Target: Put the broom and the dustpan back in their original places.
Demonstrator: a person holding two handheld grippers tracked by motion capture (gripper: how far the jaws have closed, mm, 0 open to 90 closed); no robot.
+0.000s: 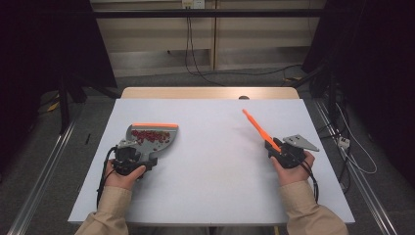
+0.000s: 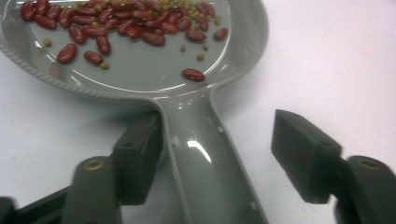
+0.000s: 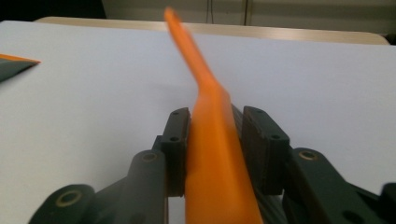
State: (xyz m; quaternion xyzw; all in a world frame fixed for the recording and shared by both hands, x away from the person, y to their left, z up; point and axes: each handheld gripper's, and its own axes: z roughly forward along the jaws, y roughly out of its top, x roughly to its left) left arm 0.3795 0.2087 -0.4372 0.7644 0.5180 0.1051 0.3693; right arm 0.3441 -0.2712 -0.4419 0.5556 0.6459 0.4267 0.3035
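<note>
The grey dustpan point(image 1: 152, 136) lies flat on the white table point(image 1: 210, 166), its orange front edge turned away from the person and its handle pointing back into the left tongs point(image 1: 139, 157); red beans point(image 2: 116, 21) and a few small green ones sit in the pan toward that orange edge; in the left gripper view the dustpan's handle point(image 2: 205, 158) runs between the two black jaws, the jaw on the left of that view just beside or touching the handle, the other standing well clear of it with bare table between; so the left tongs are fairly wide and do not clamp the handle.

Well to the right of the dustpan, the right tongs point(image 1: 275, 147) have the orange brush handle point(image 3: 210, 154) between their jaws; the handle rises from them and slants up and away toward the far edge of the table; the jaws stand narrow, one pad against the handle, the other close beside it with a thin gap showing; whether they press it firmly I cannot tell.
</note>
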